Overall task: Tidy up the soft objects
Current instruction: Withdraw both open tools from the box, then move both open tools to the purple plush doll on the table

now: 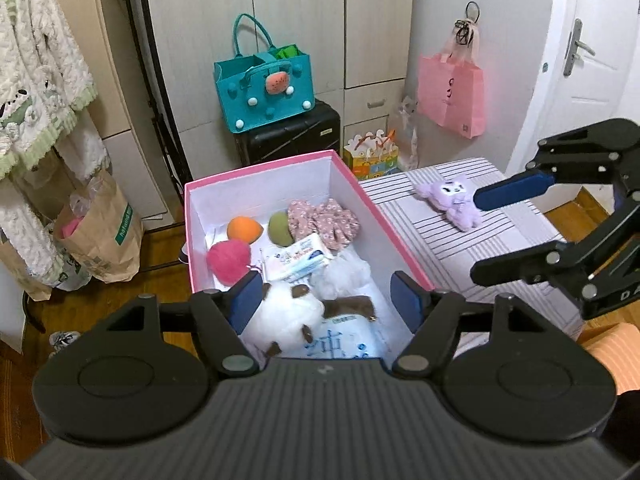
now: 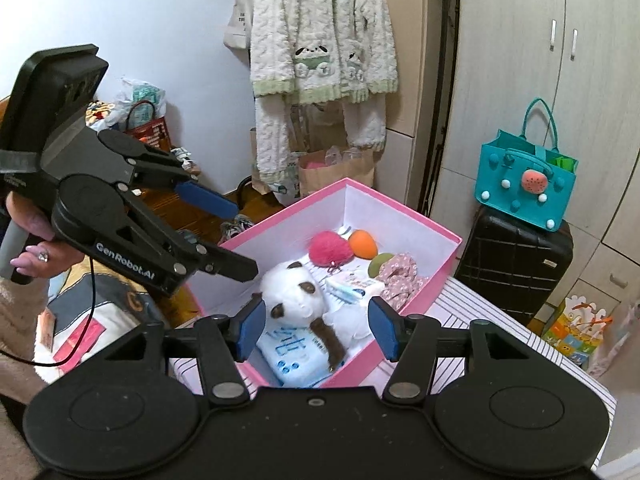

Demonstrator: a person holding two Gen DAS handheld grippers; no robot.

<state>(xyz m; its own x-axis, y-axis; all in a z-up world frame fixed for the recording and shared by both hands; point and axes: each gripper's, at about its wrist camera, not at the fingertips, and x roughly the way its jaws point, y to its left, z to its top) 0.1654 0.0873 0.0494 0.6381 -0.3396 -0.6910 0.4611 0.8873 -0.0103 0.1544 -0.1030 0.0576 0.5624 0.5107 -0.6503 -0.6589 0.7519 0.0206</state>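
we looked down into an open pink box (image 1: 400,240) with white inner walls, standing on a striped worktop (image 1: 500,236). inside it lay a white and brown plush toy (image 1: 288,316), partly over a pale blue tissue pack (image 1: 344,344). farther back sat a pink pom-pom (image 1: 229,261), an orange ball (image 1: 244,229), a green ball (image 1: 280,229), a floral fabric piece (image 1: 324,220) and a small wipes packet (image 1: 298,259).

the left claw (image 1: 326,306) hung above the near end of the box, its blue pads spread apart and gripping nothing; the plush toy showed between them but lay in the box below. the right claw (image 2: 316,328) was likewise released and empty, above the same end of the box.

only the left wrist view showed a purple plush toy (image 1: 450,202) lying on the striped worktop outside the box, to its right. there the right claw (image 1: 476,236) reached in from the right edge, one blue pad crossing in front of that toy; we could not tell whether it touched. this view also showed a pink bag (image 1: 450,94) hanging on the wall and a white door (image 1: 592,40).

only the right wrist view showed the left claw (image 2: 244,240) from the side, and the person's hand (image 2: 30,248) around its handle at the left edge. it also showed a fluffy white robe (image 2: 320,40) hanging full length.

both views took in a teal felt bag (image 1: 264,88) resting on a black suitcase (image 1: 288,136).
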